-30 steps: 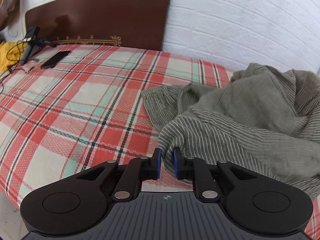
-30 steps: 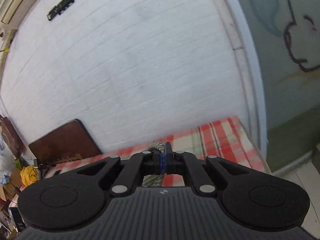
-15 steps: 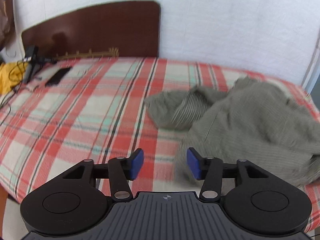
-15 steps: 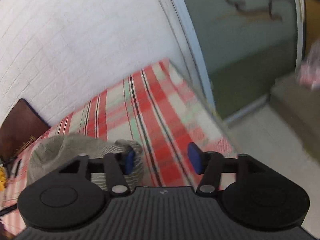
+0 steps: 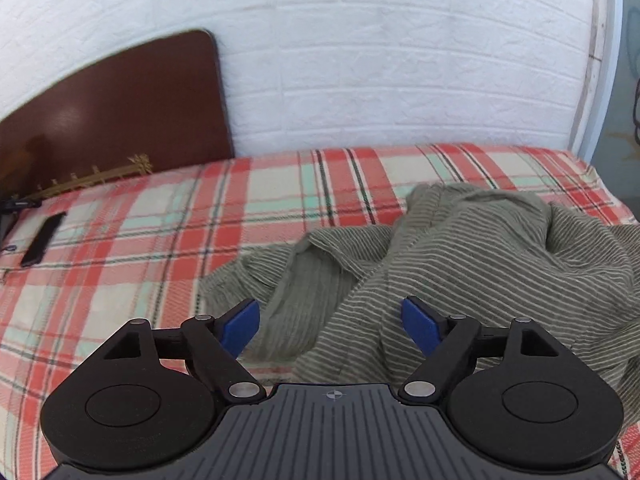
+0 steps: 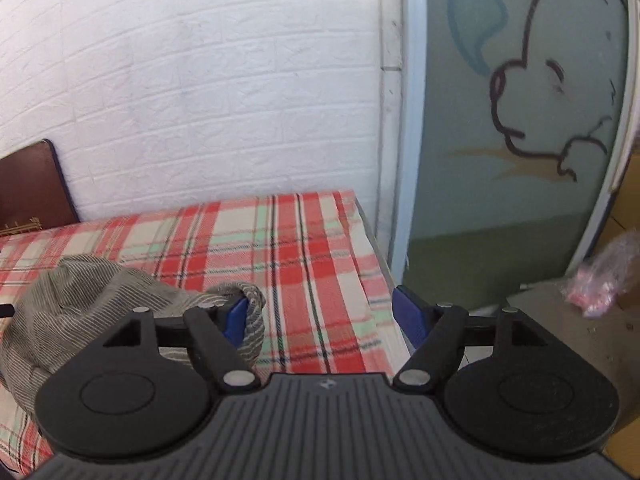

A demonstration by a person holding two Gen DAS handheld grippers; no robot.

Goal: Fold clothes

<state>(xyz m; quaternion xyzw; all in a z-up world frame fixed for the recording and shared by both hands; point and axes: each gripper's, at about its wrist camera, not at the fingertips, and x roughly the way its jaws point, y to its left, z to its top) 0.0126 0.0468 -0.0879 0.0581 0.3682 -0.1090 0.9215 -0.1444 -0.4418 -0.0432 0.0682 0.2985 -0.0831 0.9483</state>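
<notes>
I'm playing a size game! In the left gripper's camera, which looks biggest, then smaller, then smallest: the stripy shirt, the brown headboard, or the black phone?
1. Stripy shirt, though it lies nearest the camera.
2. Brown headboard.
3. Black phone.

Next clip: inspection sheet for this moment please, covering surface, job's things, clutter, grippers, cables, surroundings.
Surface: red-and-mint plaid bedsheet, bare on its left part.
Job's things: crumpled olive-green striped garment, unfolded, on the sheet's right part.
Clutter: black slab-shaped phone near the headboard.
Grippers: left hand-held gripper open, empty; right hand-held gripper open, cloth beside one finger.
Cables: dark cable, far left.
Surroundings: white brick-pattern wall, brown wooden headboard, cartoon-painted glass door.
</notes>
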